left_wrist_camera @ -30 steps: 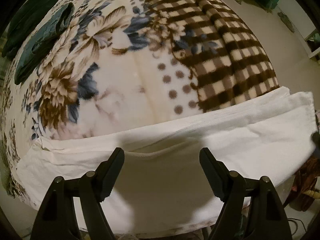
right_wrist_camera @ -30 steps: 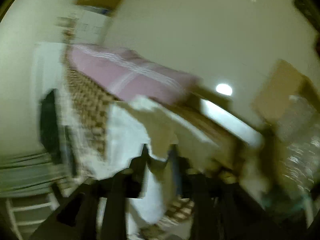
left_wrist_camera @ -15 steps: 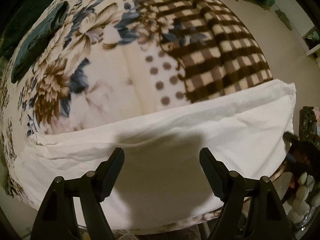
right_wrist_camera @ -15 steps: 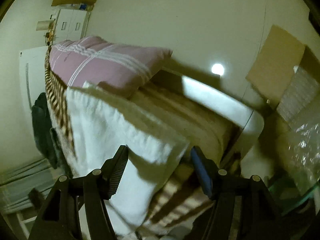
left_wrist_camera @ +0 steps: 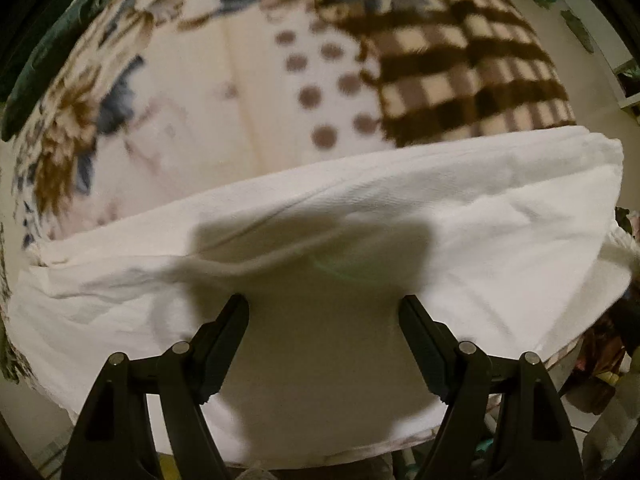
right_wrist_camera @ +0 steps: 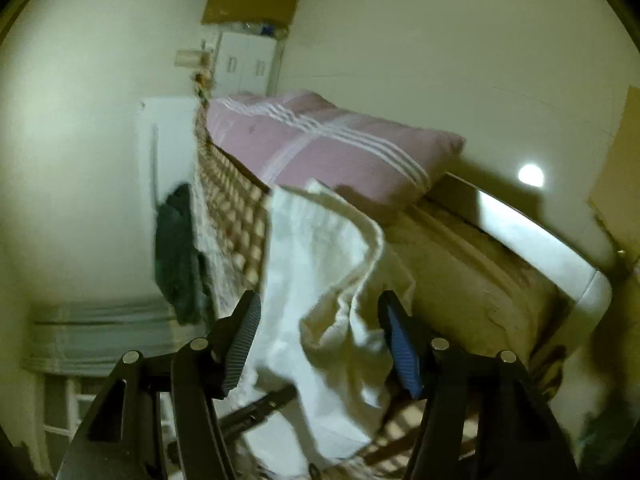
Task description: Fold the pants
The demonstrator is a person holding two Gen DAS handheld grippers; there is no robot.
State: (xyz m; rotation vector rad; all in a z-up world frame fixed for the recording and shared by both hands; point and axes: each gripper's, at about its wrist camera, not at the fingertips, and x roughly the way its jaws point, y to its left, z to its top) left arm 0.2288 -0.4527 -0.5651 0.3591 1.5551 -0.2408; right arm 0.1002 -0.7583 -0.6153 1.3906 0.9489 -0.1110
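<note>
The white pants (left_wrist_camera: 360, 216) lie folded in a long band across the near edge of the bed. My left gripper (left_wrist_camera: 324, 312) is open just above the cloth's near middle and holds nothing. In the right wrist view the pants (right_wrist_camera: 316, 256) show from their end, with a rumpled elastic edge hanging over the bed's side. My right gripper (right_wrist_camera: 318, 316) is open, its jaws on either side of that rumpled edge; I cannot tell whether they touch it.
A patterned blanket (left_wrist_camera: 280, 80) with flowers, dots and brown checks covers the bed. Dark green clothes (left_wrist_camera: 60, 40) lie at its far left. A pink pillow (right_wrist_camera: 328, 140) sits at the head. Clutter lies on the floor at right (left_wrist_camera: 600, 360).
My left gripper moved closer over the pants. My right gripper, shut on the cloth edge a second ago, opened and now faces the pants' rumpled end.
</note>
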